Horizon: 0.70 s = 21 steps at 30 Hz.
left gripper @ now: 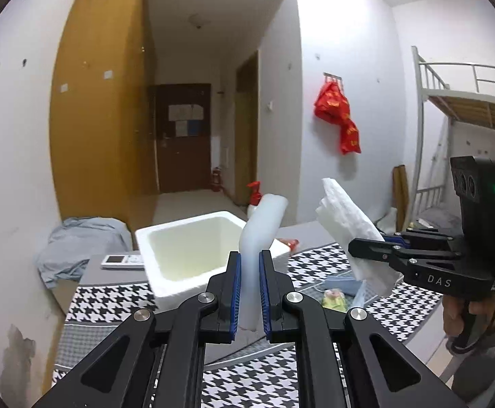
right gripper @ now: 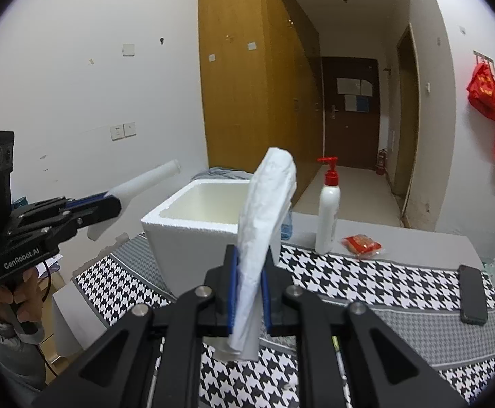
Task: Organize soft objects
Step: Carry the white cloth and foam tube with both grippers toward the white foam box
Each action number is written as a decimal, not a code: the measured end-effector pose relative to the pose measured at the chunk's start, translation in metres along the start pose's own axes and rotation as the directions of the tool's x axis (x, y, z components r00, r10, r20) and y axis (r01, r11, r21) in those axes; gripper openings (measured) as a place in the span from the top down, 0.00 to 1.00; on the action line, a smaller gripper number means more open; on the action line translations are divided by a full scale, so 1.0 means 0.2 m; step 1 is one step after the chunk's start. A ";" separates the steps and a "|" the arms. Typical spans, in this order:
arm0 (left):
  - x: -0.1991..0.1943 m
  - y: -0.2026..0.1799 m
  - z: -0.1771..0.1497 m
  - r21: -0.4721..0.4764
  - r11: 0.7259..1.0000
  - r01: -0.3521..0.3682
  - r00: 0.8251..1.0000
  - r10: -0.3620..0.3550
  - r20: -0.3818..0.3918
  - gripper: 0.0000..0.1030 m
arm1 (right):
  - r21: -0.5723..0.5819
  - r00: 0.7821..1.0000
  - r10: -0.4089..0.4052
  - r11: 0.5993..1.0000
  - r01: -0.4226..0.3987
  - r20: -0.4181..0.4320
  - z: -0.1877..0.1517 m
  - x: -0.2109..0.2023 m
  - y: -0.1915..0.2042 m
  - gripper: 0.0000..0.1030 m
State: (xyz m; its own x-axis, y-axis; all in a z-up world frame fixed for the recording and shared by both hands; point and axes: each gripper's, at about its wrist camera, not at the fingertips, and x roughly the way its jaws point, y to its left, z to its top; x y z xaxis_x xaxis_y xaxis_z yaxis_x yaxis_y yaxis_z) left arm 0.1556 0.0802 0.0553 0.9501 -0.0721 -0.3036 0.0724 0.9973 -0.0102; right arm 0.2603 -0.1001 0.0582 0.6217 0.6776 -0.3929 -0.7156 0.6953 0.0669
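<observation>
Foam strip (left gripper: pixel 259 238), white and smooth (bent partway up), stands clamped in the left gripper (left gripper: pixel 250 292) before the foam box (left gripper: pixel 165 234). Crinkled white sheet (right gripper: pixel 264 224), limp, is pinched in the right gripper (right gripper: pixel 250 295) above the houndstooth cloth (right gripper: pixel 366 282).

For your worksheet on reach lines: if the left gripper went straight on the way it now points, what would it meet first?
Most likely the white foam box. The left gripper, shut on a foam strip, points at the box's near right corner. Depth is unclear, so it might pass just above the rim.
</observation>
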 end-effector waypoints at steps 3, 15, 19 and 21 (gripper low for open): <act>-0.01 0.02 0.00 0.006 0.999 -0.040 0.999 0.040 0.006 0.89 | -0.010 1.000 0.016 1.000 -0.016 -0.006 0.03 0.04 0.02 0.85; -0.06 0.12 -0.03 -0.020 0.992 -0.124 0.992 0.125 0.009 0.89 | -0.059 0.998 0.060 0.996 -0.061 -0.019 0.12 0.18 0.08 0.85; -0.09 0.15 -0.04 -0.038 0.987 -0.155 0.988 0.156 0.015 0.89 | -0.076 0.997 0.073 0.994 -0.074 -0.023 0.16 0.23 0.11 0.85; -0.10 0.17 -0.04 -0.045 0.986 -0.159 0.987 0.160 0.016 0.89 | -0.088 0.997 0.077 0.993 -0.079 -0.028 0.18 0.25 0.13 0.85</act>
State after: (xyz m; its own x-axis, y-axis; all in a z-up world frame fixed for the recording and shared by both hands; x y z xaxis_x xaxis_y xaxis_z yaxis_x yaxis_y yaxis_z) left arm 0.1374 0.1164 0.0534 0.9542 0.0884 -0.2857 -0.0936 0.9956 -0.0047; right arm 0.2841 -0.0404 0.0733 0.5559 0.7221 -0.4117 -0.7876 0.6160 0.0169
